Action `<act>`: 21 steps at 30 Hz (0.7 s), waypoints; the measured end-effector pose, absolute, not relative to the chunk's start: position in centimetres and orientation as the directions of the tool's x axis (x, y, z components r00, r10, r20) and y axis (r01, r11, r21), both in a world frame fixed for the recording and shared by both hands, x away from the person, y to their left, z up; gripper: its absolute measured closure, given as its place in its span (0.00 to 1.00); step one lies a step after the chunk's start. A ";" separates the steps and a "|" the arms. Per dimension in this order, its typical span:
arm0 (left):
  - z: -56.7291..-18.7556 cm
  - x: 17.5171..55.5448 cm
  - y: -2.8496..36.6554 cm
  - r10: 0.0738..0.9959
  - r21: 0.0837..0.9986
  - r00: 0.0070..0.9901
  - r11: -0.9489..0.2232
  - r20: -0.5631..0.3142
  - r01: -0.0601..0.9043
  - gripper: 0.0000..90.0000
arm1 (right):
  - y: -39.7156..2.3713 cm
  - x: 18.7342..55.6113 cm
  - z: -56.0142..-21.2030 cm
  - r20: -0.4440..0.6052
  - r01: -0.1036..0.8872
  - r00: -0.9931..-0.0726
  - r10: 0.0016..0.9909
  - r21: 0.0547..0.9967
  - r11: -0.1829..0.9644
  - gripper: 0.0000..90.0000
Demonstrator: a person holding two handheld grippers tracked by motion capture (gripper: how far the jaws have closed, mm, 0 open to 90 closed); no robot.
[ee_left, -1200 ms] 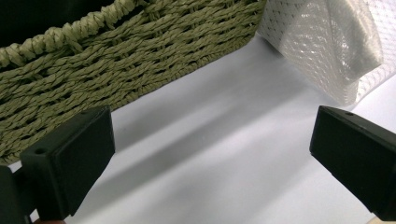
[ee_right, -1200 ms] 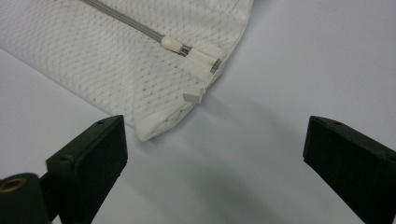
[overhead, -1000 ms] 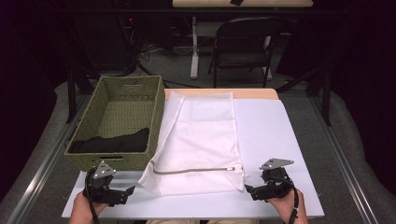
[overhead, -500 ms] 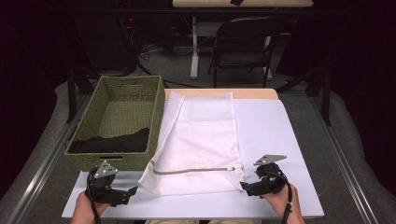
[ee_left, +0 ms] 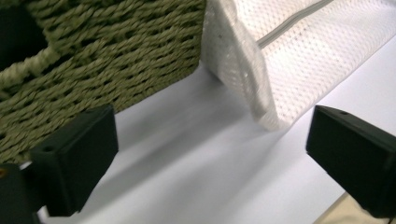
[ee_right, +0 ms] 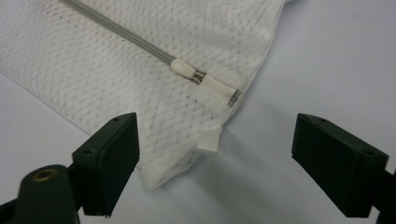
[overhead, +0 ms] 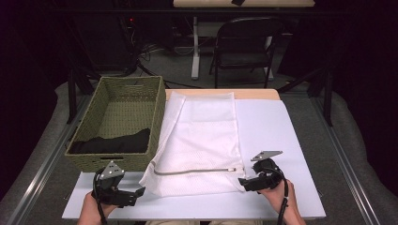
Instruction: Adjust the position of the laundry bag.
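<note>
Right gripper (ee_right: 215,163): jaws spread wide, low over the near right corner of the mesh bag (overhead: 199,140), just short of the zip pull (ee_right: 186,69). Left gripper (ee_left: 210,154): jaws spread, empty, near the bag's left corner beside the basket (overhead: 89,161). Bag flat on white table (overhead: 277,126), zipped.

Left tool: the black two-jaw tool (overhead: 133,194) sits low at the near left, jaws spread wide, gripping nothing.
Right tool: the black two-jaw tool (overhead: 245,182) sits low at the near right, jaws wide apart, pointing left.
Hands: each wraps its tool from behind.
</note>
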State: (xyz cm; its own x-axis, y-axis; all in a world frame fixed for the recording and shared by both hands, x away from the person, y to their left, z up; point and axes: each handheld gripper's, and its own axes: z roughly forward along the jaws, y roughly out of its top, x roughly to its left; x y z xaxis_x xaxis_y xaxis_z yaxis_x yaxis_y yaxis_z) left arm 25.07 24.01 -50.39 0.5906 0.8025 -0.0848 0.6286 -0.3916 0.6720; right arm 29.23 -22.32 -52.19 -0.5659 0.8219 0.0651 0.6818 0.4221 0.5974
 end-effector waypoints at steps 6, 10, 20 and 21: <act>-50.1 25.2 22.5 0.789 0.685 0.610 -0.405 -0.072 0.605 0.18 | -21.4 29.9 -52.4 0.072 0.696 -0.562 0.824 0.578 0.425 0.21; -49.8 25.5 21.8 0.804 0.688 0.591 -0.393 -0.064 0.610 0.22 | -21.0 30.5 -52.5 0.070 0.700 -0.560 0.826 0.573 0.426 0.26; -50.3 26.1 20.9 0.807 0.671 0.587 -0.401 -0.062 0.623 0.35 | -20.5 31.3 -53.1 0.081 0.727 -0.540 0.838 0.546 0.416 0.45; -50.3 26.1 20.9 0.807 0.671 0.587 -0.401 -0.062 0.623 0.37 | -20.5 31.3 -53.1 0.081 0.727 -0.540 0.838 0.546 0.416 0.45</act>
